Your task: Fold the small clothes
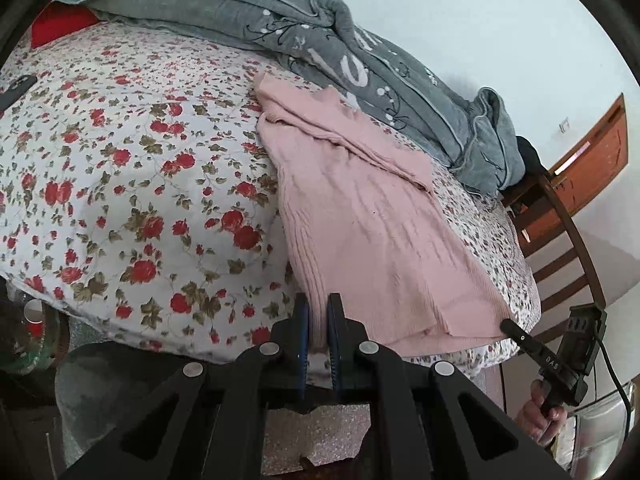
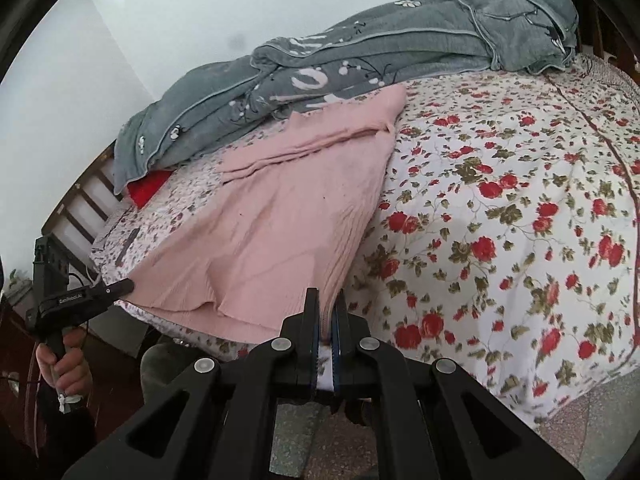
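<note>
A pink knit garment (image 1: pixel 360 216) lies spread on the floral bedsheet (image 1: pixel 120 184), its hem at the bed's near edge and a sleeve folded across its far part. My left gripper (image 1: pixel 318 306) is shut on one near hem corner. My right gripper (image 2: pixel 329 303) is shut on the other hem corner of the pink garment (image 2: pixel 280 216). The right gripper also shows at the hem in the left wrist view (image 1: pixel 510 326), and the left gripper shows in the right wrist view (image 2: pixel 126 286). Both hold the hem low at the bed edge.
A grey blanket (image 1: pixel 320 32) is bunched along the far side of the bed by the wall. A red item (image 1: pixel 56 26) lies under its end. A dark phone (image 1: pixel 16 90) lies on the sheet. A wooden headboard (image 1: pixel 560 240) and a door (image 1: pixel 592 160) stand beyond the bed.
</note>
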The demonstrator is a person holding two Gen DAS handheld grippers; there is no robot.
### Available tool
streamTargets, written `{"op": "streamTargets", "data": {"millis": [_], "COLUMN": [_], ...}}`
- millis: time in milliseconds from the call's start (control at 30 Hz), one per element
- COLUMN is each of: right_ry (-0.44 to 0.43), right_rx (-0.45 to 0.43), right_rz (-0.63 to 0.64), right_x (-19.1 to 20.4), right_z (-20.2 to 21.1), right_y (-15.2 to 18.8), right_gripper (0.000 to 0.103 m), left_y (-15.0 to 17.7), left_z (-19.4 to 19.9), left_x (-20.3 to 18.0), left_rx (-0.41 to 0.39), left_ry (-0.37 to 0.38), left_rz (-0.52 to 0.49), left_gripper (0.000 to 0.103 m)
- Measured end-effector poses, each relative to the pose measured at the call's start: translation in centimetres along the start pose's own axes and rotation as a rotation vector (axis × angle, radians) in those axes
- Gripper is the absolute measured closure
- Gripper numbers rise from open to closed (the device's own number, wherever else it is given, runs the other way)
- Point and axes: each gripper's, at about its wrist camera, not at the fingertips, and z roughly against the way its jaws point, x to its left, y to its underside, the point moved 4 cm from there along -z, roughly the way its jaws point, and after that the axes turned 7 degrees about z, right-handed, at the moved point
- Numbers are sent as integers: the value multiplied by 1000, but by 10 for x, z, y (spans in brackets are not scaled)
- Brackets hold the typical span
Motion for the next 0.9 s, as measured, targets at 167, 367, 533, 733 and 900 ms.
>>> {"op": "streamTargets", "data": {"millis": [167, 367, 533, 733, 900], "right_ry": [-13, -23, -26, -13, -2], "right_rx": [-9, -49, -86, -116, -134], "right_rz": [5, -16, -30, -36, -54], "right_x": [3, 3, 0, -7, -14], "right_z": [10, 13, 11, -9, -38], "right_y": [-8, -40, -77, -130, -175], "right_gripper": [98, 98, 98, 98, 98], "left_y": [-13, -37, -69, -117, -163], "left_z": [14, 19, 17, 1, -28], "left_x": [-11, -28, -38, -52, -61], "left_rx": [-25, -49, -68, -101, -123], "left_ry": [10, 22, 29, 19, 13], "left_rz": [-25, -22, -1, 5, 10], "left_gripper": [94, 94, 94, 94, 94]}}
